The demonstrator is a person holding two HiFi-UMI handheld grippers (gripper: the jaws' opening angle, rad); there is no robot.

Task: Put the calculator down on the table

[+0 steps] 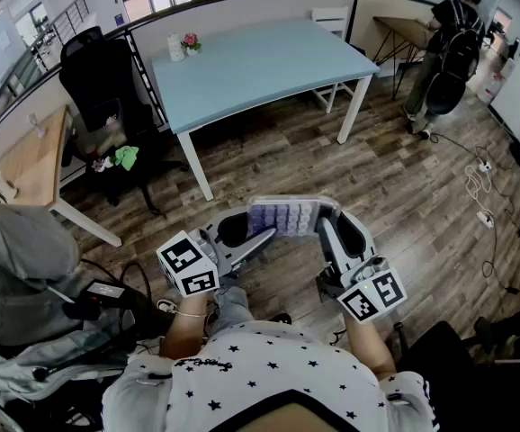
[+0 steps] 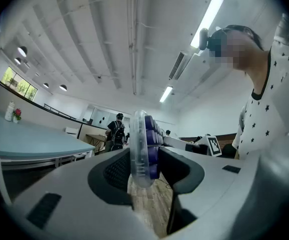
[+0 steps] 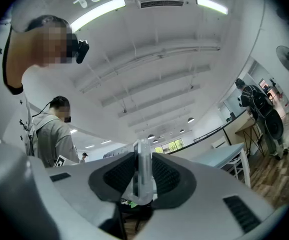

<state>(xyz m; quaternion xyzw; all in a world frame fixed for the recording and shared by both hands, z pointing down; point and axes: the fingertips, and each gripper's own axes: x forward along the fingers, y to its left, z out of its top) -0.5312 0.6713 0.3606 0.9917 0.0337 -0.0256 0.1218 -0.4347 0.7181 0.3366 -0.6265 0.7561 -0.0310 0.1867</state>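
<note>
A clear calculator point(image 1: 282, 216) with purple keys hangs in the air above the wooden floor, held between both grippers in the head view. My left gripper point(image 1: 253, 233) is shut on its left end and my right gripper point(image 1: 332, 218) is shut on its right end. In the left gripper view the calculator point(image 2: 142, 149) stands edge-on between the pads of my left gripper point(image 2: 147, 166). The right gripper view shows its thin clear edge point(image 3: 143, 174) pinched by my right gripper point(image 3: 143, 180). The light-blue table point(image 1: 260, 61) stands ahead, beyond the calculator.
A small flower pot point(image 1: 189, 43) stands on the blue table's far left corner. A black office chair point(image 1: 98, 75) and a wooden desk point(image 1: 26, 165) are at the left. A person with a backpack point(image 1: 449, 52) stands far right. Cables point(image 1: 480, 187) lie on the floor.
</note>
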